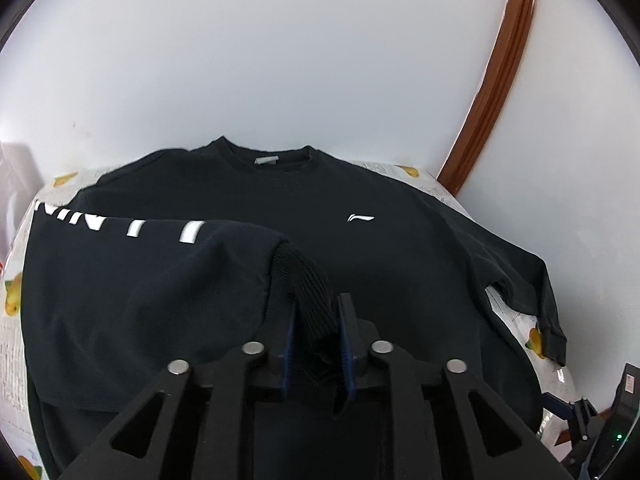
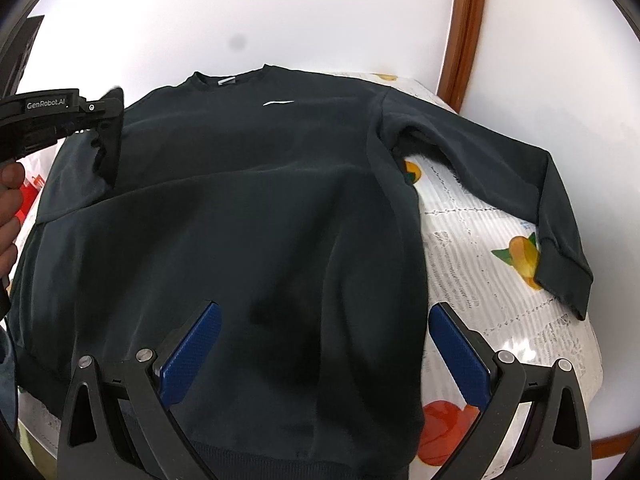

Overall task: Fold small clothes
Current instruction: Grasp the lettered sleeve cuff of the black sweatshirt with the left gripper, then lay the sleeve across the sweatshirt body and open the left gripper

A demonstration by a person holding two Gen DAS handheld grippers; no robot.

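A black sweatshirt (image 2: 256, 208) lies face up on the table, collar at the far side, a small white logo (image 2: 279, 103) on the chest. My left gripper (image 1: 318, 320) is shut on the ribbed cuff (image 1: 310, 280) of the left sleeve (image 1: 160, 264), which has white letters and is drawn over the body. The left gripper also shows at the left of the right wrist view (image 2: 108, 136). My right gripper (image 2: 324, 344) is open and empty above the lower part of the sweatshirt. The right sleeve (image 2: 500, 184) lies spread out to the right.
The table carries a white cloth with fruit prints (image 2: 480, 248). A white wall (image 1: 280, 60) stands close behind. A brown wooden frame (image 2: 460, 32) runs up at the right. A person's hand (image 2: 10, 208) holds the left gripper.
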